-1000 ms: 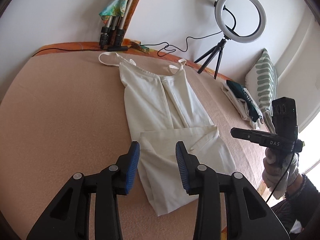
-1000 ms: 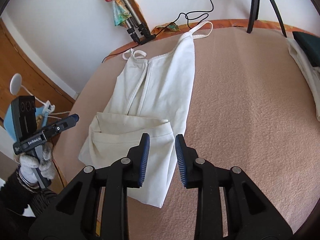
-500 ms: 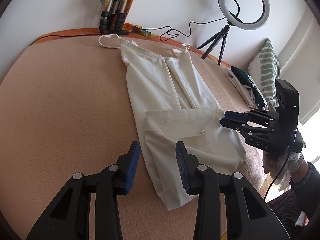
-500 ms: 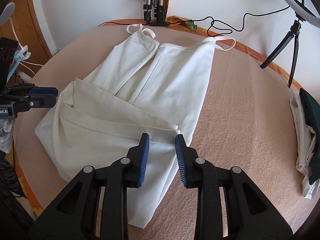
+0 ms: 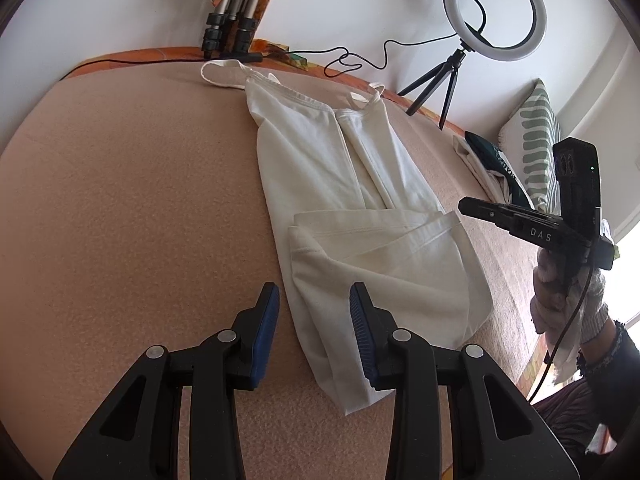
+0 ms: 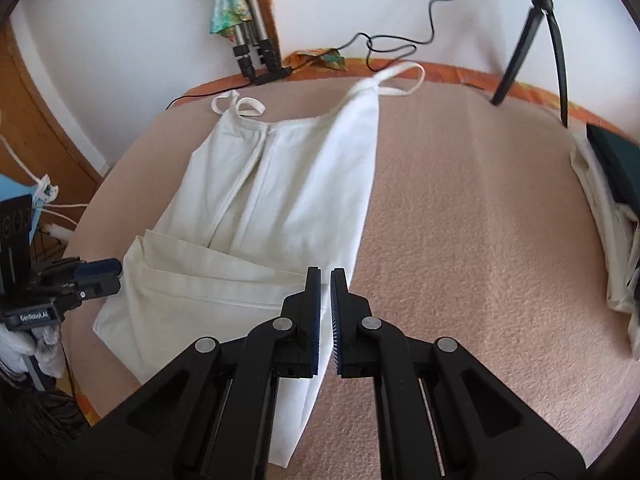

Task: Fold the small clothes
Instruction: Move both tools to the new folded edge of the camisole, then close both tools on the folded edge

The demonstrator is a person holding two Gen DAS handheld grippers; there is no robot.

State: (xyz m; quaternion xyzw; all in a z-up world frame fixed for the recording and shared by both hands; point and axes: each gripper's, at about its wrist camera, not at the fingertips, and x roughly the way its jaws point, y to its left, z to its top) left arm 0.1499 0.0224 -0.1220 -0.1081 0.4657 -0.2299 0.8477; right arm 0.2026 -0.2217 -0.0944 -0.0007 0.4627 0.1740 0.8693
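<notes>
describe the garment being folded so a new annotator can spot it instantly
Start at the big peach-pink blanket that covers the bed. The white strappy top lies flat along its middle, thin straps toward the wall and ring light, bottom hem folded up. Unlike the clothes pile by the striped pillow, it is spread out and all cream-white.

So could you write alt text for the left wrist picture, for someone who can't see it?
A white strappy top lies on a peach blanket, its bottom hem folded up. The open left gripper hovers over its near edge; a gloved hand holds the right gripper alongside.
</notes>
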